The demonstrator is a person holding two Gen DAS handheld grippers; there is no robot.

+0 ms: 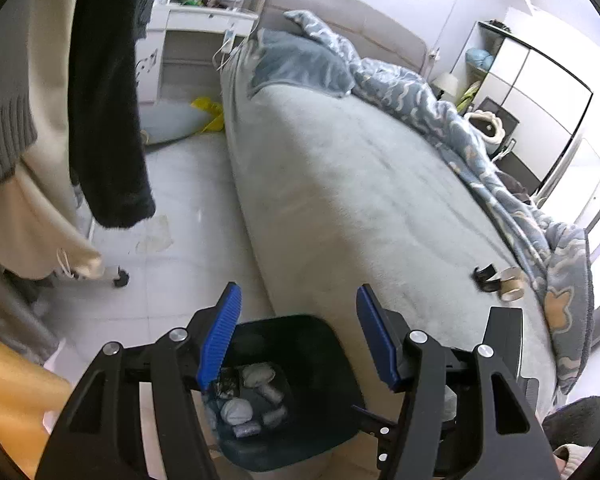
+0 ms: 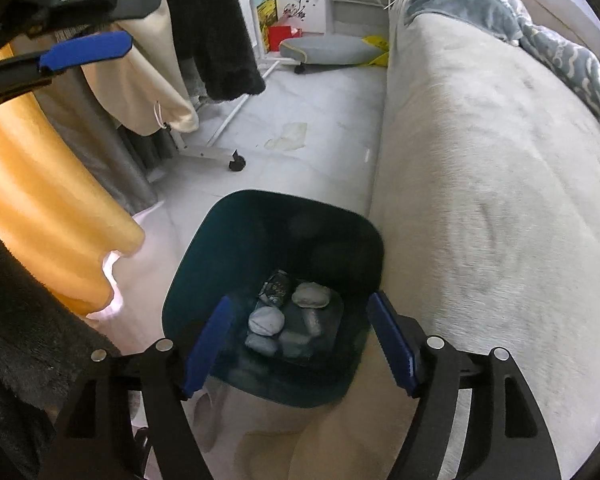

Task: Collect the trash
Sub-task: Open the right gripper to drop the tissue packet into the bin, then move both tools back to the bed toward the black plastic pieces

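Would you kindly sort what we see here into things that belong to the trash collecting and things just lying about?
Job: dark bin; crumpled wads inside it; left gripper; right gripper, both open and empty.

Lying about: tape rolls on the bed; hanging coats; grey cushion.

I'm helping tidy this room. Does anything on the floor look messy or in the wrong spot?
Yes. A yellowish stain marks the pale floor between the clothes rack and the bed. A grey cushion also lies on the floor by the bed, with something yellow beside it. The crumpled trash sits properly inside the bin.
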